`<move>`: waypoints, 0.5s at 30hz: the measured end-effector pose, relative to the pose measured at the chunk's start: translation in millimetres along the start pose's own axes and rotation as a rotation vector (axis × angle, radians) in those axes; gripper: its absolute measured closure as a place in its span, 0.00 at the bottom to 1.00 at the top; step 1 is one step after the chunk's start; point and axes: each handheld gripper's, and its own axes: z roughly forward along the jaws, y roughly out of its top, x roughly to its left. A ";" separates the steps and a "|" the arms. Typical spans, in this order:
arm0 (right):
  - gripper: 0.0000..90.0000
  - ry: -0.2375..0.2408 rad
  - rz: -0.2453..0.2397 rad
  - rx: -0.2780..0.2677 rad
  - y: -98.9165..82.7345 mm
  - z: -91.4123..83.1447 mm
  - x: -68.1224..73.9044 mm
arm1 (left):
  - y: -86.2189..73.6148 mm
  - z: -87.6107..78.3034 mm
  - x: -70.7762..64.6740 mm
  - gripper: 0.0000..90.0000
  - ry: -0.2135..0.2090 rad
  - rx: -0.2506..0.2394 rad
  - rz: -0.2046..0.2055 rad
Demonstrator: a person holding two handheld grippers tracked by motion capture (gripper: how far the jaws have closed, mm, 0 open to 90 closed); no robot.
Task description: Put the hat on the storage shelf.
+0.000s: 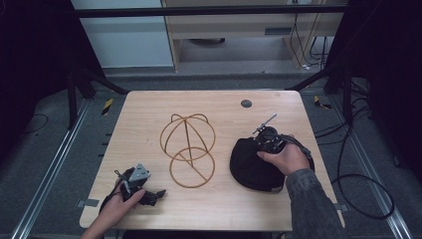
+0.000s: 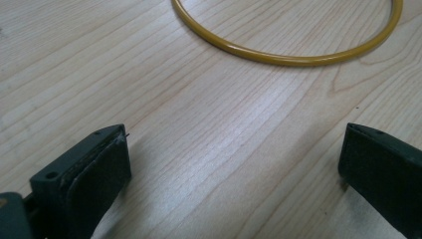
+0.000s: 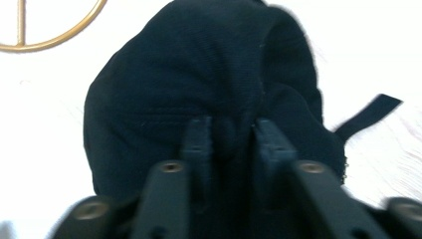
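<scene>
I am holding my right gripper [image 1: 264, 141] against the black cap [image 1: 251, 167], which is lying on the wooden table [image 1: 149, 107] in the lower right of the high view, to the right of the wire stand [image 1: 188, 149]. In the right gripper view, the two black jaws are standing close together in the lower centre of the frame and are pinching a fold of the cap's [image 3: 199, 84] dark fabric between them. The cloth is bunching up between the pads, and a thin black strap [image 3: 368, 114] is trailing off toward the right edge of that frame. My right hand [image 1: 283, 159] is resting over the upper right part of the cap, with the grey sleeve [image 1: 311, 201] coming in from the bottom right. The gold wire stand is occupying the middle of the table, apart from the cap, and a curve of it [image 3: 45, 35] is showing in the upper left of the right gripper view. My left gripper [image 1: 161, 193] is lying low on the table in the lower left of the high view, well apart from the cap. In the left gripper view its jaws are standing spread wide at the lower left and lower right corners, with bare wood between them. The ring of the wire stand [image 2: 283, 55] is arcing across the top of that frame, clear of both jaws.
</scene>
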 end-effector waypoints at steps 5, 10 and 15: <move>0.87 0.020 -0.006 -0.049 -4.1 -11.2 0.2 | 0.0 0.0 -0.1 0.00 0.001 0.000 0.000; 0.87 0.021 -0.015 -0.125 -10.1 -28.2 2.7 | 0.1 0.0 0.0 0.00 0.000 0.000 0.000; 0.87 0.021 -0.016 -0.217 -18.1 -49.4 5.2 | 0.1 0.0 0.0 0.00 0.000 0.001 0.001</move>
